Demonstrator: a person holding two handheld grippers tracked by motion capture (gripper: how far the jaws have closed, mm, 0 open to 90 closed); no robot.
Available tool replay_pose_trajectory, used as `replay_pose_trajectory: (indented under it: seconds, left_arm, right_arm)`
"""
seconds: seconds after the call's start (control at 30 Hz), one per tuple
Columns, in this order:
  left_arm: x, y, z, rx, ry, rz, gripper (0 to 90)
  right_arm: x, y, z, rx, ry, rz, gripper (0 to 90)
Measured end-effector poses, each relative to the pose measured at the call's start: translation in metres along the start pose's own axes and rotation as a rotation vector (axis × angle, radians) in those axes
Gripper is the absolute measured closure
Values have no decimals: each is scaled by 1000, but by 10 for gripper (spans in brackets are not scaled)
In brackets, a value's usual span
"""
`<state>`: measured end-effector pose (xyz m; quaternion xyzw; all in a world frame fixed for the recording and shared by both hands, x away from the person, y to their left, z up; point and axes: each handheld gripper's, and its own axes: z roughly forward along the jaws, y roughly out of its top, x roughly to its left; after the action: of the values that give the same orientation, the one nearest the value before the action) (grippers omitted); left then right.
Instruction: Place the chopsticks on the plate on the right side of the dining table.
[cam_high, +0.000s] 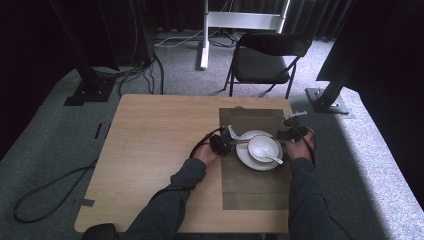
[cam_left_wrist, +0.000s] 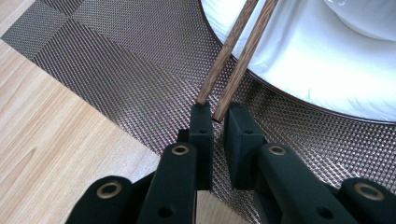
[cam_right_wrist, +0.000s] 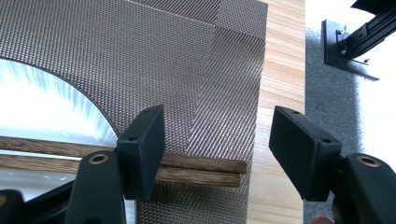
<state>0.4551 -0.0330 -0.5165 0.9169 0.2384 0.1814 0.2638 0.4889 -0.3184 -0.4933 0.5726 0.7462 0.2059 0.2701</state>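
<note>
A pair of brown wooden chopsticks (cam_high: 242, 141) lies across the rim of a white plate (cam_high: 260, 164) that carries a white bowl (cam_high: 263, 146) and a white spoon (cam_high: 275, 159). My left gripper (cam_high: 231, 140) is at the chopsticks' left end. In the left gripper view its jaws stand nearly together (cam_left_wrist: 218, 112), pinching the tip of one chopstick (cam_left_wrist: 243, 51), and the other stick stops at the left jaw. My right gripper (cam_high: 281, 135) stands wide open (cam_right_wrist: 215, 116). The chopsticks' other ends (cam_right_wrist: 201, 169) lie loose between its jaws on the mat.
The plate rests on a brown woven placemat (cam_high: 250, 192) at the right side of the wooden table (cam_high: 160, 150), whose right edge (cam_right_wrist: 280, 56) is close to my right gripper. A black folding chair (cam_high: 265, 60) stands beyond the table. Cables trail off the left side.
</note>
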Motion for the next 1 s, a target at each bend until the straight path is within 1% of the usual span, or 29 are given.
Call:
replay_pose_trajectory:
  seconds: [0.23,0.43,0.6,1.0]
  left_arm:
    - [2,0,-4,-8,6,-2,816]
    - [4,0,-4,-1,9,-5,817]
    - [7,1,-2,9,8,-8,817]
    - [7,5,-1,6,12,-6,819]
  right_arm:
    - [0,0,0,4,-1,-4,353]
    - [0,-1,0,11,0,-18,353]
    - [-1,-1,-1,15,-3,-17,353]
    - [-5,-6,-2,24,-5,-19,353]
